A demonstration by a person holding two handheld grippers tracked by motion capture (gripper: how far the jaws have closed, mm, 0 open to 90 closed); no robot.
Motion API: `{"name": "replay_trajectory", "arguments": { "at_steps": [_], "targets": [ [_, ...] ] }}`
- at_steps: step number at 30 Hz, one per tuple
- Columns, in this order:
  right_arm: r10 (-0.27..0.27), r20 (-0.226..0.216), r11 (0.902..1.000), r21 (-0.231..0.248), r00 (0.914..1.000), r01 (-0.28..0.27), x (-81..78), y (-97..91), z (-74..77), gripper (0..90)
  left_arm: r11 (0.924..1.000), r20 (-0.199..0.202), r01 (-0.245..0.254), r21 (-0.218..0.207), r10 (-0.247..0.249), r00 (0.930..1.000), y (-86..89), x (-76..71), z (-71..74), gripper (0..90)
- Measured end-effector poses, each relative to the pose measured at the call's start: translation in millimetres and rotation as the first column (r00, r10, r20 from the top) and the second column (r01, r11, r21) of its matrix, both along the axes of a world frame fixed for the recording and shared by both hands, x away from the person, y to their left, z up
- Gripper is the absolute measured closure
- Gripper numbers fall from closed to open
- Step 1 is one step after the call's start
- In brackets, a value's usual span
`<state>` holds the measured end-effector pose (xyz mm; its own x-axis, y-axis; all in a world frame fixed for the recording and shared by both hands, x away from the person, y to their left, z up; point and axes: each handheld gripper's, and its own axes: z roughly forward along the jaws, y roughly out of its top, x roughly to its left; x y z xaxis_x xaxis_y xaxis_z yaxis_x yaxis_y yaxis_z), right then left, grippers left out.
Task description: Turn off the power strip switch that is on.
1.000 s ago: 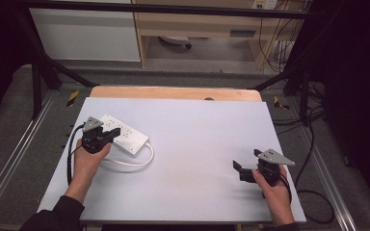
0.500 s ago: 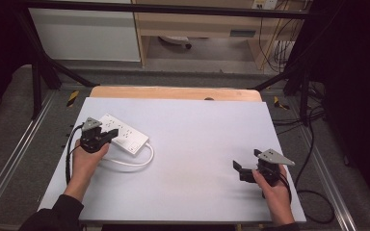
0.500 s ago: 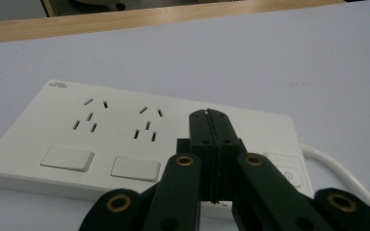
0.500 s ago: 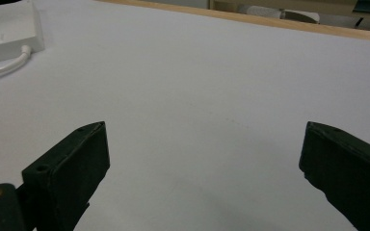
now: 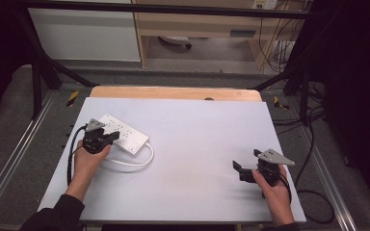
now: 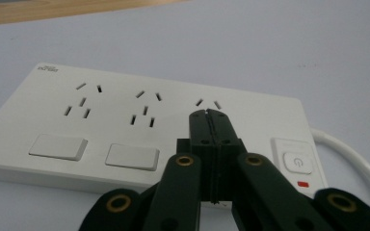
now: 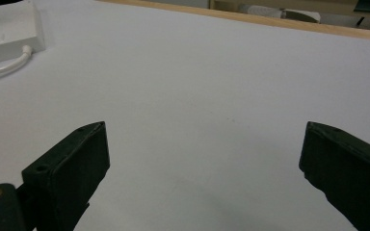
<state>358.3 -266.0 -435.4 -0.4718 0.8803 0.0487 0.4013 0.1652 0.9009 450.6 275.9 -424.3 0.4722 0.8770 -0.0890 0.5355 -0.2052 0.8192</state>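
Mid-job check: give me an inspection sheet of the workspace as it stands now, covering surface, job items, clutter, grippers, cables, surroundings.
Surface: pale grey table top, wooden edge at the far side.
Job's things: white power strip, flat on the table's left; two rocker switches, power button.
Clutter: nothing seen.
Grippers: left gripper shut, tips over the strip's third socket; right gripper open, holding nothing, on the table's right.
Cables: strip's white cord loops toward the near side.
Surroundings: black frame, floor cables, cabinet beyond.
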Motion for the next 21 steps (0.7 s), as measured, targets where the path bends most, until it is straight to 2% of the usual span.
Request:
{"name": "replay_trajectory", "arguments": {
  "at_steps": [21],
  "targets": [
    [0.004,-0.003,1.0,-0.001,1.0,-0.004,0.0,0.8,-0.3,4.0,0.9996,-0.021,-0.022,0.016,0.022,0.9995,4.8,1.6,-5.5,90.0]
  ]
}}
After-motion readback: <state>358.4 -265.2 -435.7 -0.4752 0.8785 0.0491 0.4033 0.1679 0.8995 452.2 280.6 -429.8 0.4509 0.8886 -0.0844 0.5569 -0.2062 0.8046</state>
